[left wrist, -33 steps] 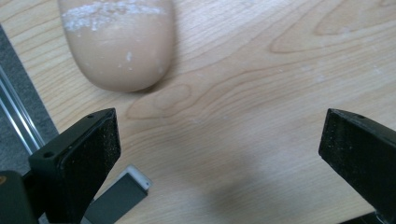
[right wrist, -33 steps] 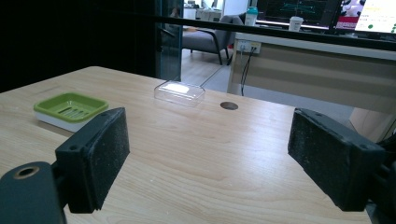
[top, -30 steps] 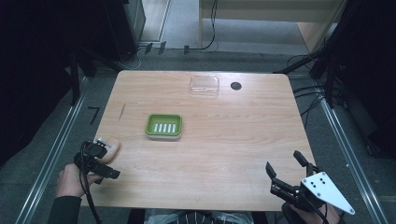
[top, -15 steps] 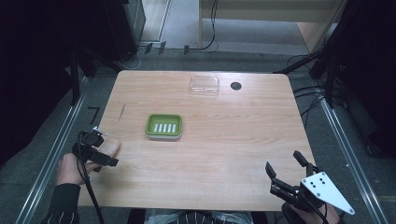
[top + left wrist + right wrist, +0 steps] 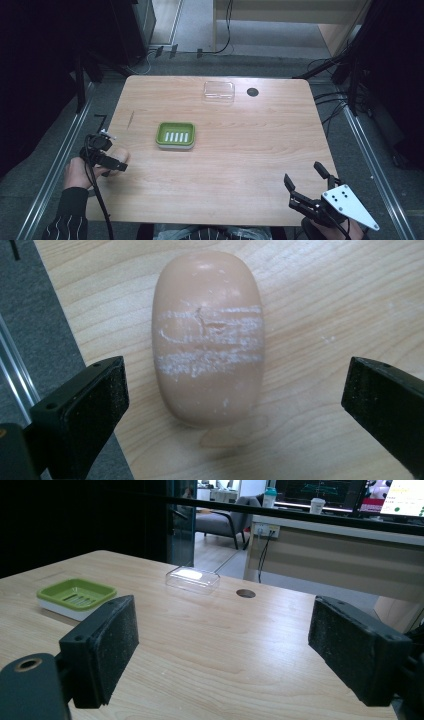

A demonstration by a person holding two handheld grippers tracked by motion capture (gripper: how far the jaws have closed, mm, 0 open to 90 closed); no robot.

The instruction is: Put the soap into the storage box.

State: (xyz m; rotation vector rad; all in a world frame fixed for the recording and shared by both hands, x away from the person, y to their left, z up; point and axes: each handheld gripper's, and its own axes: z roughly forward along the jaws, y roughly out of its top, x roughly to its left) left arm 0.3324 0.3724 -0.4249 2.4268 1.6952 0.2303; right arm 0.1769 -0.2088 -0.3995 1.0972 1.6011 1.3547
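light wooden table (image 5: 240,165), green soap dish (image 5: 175,135), clear plastic lid (image 5: 219,91), peach soap bar (image 5: 209,335)

The left gripper (image 5: 111,161) hung over the tabletop's (image 5: 240,150) left edge, jaws spread wide and pointed down, held by a hand (image 5: 77,172) in a striped sleeve. The right gripper (image 5: 304,184) sat at its near right corner, jaws wide apart.

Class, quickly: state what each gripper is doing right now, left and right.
Left gripper: open, jaws on either side of the soap bar, not gripping it.
Right gripper: open, holding nothing.
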